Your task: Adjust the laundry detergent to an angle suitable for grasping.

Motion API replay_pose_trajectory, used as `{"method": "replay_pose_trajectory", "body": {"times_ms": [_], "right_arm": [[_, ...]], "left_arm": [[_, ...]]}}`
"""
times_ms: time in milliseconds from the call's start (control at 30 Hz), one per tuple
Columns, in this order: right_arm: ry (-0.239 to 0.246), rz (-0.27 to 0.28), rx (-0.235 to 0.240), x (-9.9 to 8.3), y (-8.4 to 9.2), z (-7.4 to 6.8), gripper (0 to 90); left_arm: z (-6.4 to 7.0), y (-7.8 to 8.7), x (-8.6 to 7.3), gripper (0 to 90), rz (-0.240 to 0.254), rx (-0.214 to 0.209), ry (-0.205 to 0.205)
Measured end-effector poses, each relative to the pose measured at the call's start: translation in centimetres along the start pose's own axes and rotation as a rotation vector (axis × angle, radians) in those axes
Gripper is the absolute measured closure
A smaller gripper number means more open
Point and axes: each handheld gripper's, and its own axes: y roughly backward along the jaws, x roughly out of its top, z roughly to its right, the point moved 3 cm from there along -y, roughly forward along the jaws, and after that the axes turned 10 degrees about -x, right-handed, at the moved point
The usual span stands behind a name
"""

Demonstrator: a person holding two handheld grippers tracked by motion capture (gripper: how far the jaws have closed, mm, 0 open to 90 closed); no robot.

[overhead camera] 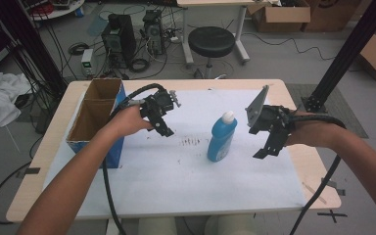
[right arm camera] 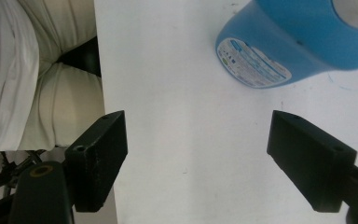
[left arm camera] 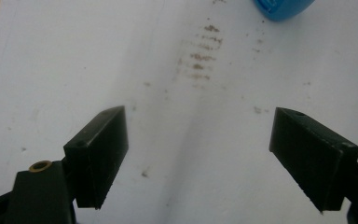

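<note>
High view is showing a blue bottle (overhead camera: pixel 222 138) with a white cap standing upright on the white sheet (overhead camera: pixel 176 181) covering the table (overhead camera: pixel 39 171), between the two grippers. Left gripper (overhead camera: pixel 165 129) is hovering to the bottle's left, beside an open cardboard box (overhead camera: pixel 92 117), its jaws spread wide with nothing between them. Right gripper (overhead camera: pixel 267 149) is hanging to the bottle's right, jaws likewise released and empty. Right gripper view is catching the bottle's labelled side (right arm camera: pixel 254 63) just ahead of the jaws, apart from them. Left gripper view is looking down on brown smudges (left arm camera: pixel 203 51) on the sheet.
</note>
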Motion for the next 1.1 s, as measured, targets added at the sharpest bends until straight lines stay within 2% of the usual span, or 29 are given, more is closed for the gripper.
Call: {"method": "replay_pose_trajectory", "body": {"times_ms": [33, 133, 433, 467, 500, 567, 600, 633, 667, 700, 733, 767, 800, 833, 967, 1100], "right_arm": [[-0.010, -0.006, -0.004, -0.3, -0.1, 0.1, 19.3], [-0.017, -0.010, -0.007, -0.6, -0.2, 0.2, 19.2], [-0.034, -0.012, -0.003, -1.4, -0.8, 0.2, 18.9], [-0.036, -0.011, -0.002, -1.5, -0.8, 0.2, 18.9], [-0.037, -0.010, -0.003, -1.5, -0.9, 0.2, 18.9], [-0.042, -0.010, -0.003, -1.6, -0.8, 0.2, 18.9], [-0.044, -0.008, -0.004, -1.6, -0.9, 0.2, 18.9], [-0.045, -0.008, -0.004, -1.6, -0.9, 0.2, 18.9], [-0.044, -0.006, -0.004, -1.7, -0.9, 0.2, 18.9], [-0.043, -0.006, -0.003, -1.7, -0.9, 0.1, 19.0], [-0.044, -0.005, -0.003, -1.7, -0.9, 0.1, 19.0], [-0.043, -0.005, -0.003, -1.7, -1.0, 0.1, 19.0], [-0.043, -0.005, -0.003, -1.7, -1.0, 0.1, 19.0], [-0.044, -0.006, -0.003, -1.6, -1.0, 0.1, 19.0], [-0.043, -0.004, -0.004, -1.5, -1.0, 0.1, 19.0], [-0.037, 0.002, -0.002, -1.3, -1.0, 0.1, 19.0]], "left_arm": [[0.4, -0.4, -0.1, 20.2, 0.009, 0.011, 0.018], [0.8, -0.8, -0.2, 20.3, 0.032, 0.011, 0.035], [2.3, -2.2, -0.4, 19.5, 0.116, 0.016, 0.066], [2.6, -2.5, -0.4, 19.5, 0.154, 0.015, 0.078], [2.6, -2.5, -0.4, 19.5, 0.154, 0.015, 0.078], [2.7, -2.9, -0.6, 19.5, 0.194, 0.027, 0.079], [2.7, -2.9, -0.6, 19.7, 0.194, 0.027, 0.079], [2.7, -3.1, -0.7, 19.5, 0.232, 0.033, 0.079], [2.7, -3.1, -0.7, 19.5, 0.232, 0.033, 0.079], [2.7, -3.4, -0.9, 19.4, 0.277, 0.034, 0.075], [2.7, -3.4, -0.9, 19.0, 0.277, 0.034, 0.075], [2.8, -3.6, -1.1, 18.5, 0.319, 0.039, 0.069], [2.8, -3.6, -1.1, 18.0, 0.319, 0.039, 0.069], [2.9, -3.8, -1.2, 18.1, 0.362, 0.051, 0.064], [3.1, -4.3, -1.4, 17.8, 0.390, 0.068, 0.060], [3.1, -4.6, -1.9, 17.1, 0.465, 0.074, 0.064]]}}
